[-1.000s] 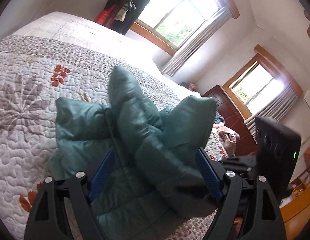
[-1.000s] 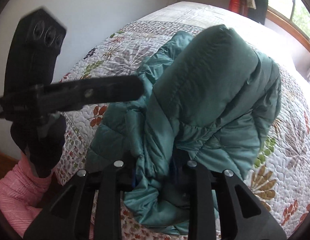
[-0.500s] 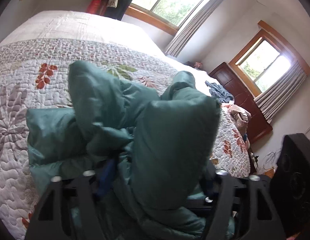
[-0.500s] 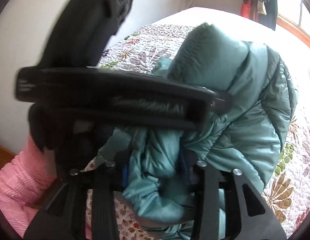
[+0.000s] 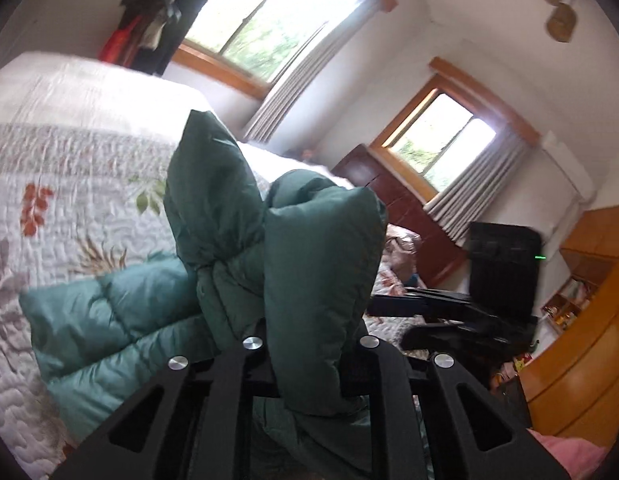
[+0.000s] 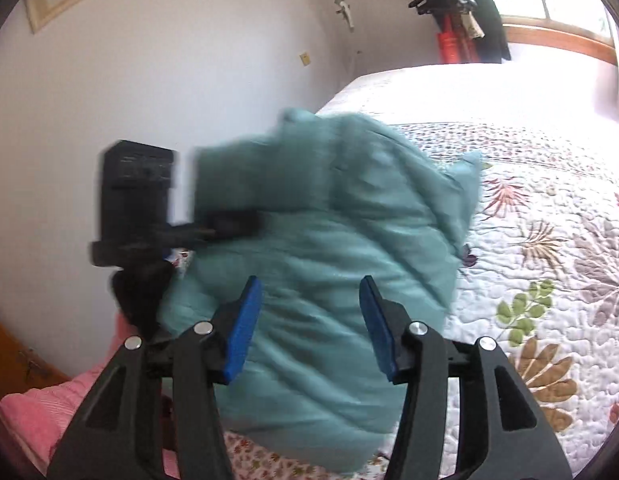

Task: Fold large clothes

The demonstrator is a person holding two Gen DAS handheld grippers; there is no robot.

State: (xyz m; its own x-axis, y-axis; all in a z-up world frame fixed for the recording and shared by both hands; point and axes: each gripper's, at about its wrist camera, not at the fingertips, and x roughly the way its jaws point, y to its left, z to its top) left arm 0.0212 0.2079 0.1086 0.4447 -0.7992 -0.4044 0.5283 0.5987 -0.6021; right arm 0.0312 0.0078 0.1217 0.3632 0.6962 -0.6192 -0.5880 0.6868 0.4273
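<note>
Item: teal puffer jacket, quilted, bulky. Location: on the bed, over a floral quilt, near the bed's edge at the lower centre of both wrist views.

Left tongs: clenched on a thick bunched fold of the jacket, which stands upright between the jaws at lower centre of the left view. The pads are buried in fabric and cannot be seen.

Right tongs: released. Blue pads stand well apart, with nothing between them; the jacket lies directly ahead and below, filling the centre of the right view.

Orientation: the flat part of the jacket runs away from the left tongs toward the left of the left view. Its long axis appears to lie roughly across that frame, though the blur and bunching make this uncertain.

Judgement: the left tongs are the nearer, already carrying the fold. The next move likely needs the free right tongs to take a new hold.

Also present: the person's pink sleeve, lower left of the right view.
</note>
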